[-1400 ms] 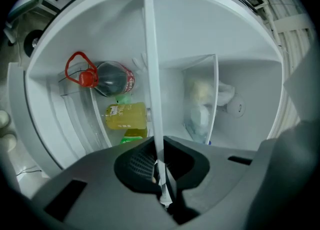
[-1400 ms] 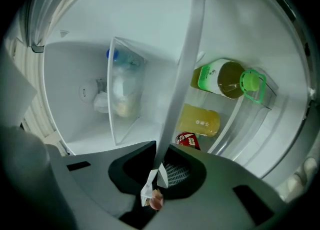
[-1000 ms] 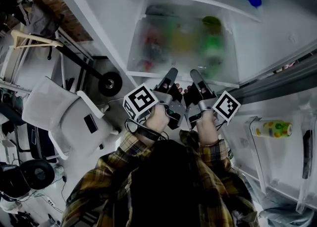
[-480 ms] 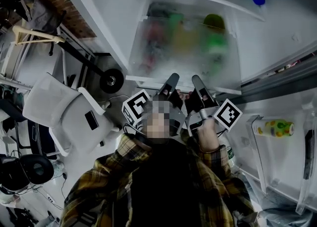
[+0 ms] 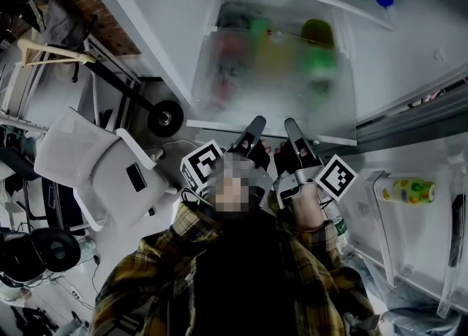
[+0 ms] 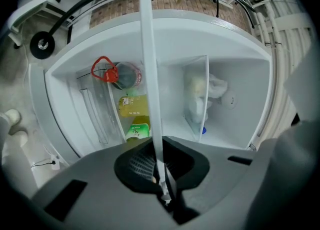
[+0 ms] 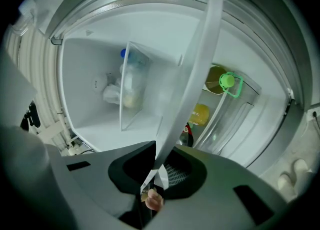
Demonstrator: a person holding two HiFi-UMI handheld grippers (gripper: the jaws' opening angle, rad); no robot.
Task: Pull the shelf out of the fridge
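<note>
Both claws are pinching: the left gripper (image 5: 254, 127) and right gripper (image 5: 292, 128) each have jaws almost closed on the white front rim of the shelf (image 5: 219, 124). It is partly drawn out, but most is inside the fridge (image 5: 409, 49), so more pulling remains. Compared with one second ago, its rim sits slightly nearer the person.

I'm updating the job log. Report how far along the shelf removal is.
Done: the fridge stands open and both tools are at the front edge of the shelf.
In hand: the left tool and the right tool are each clamped on that edge, side by side.
Left: the shelf is still seated in the fridge, with coloured items blurred beneath its glass, so the pull outward remains.
</note>
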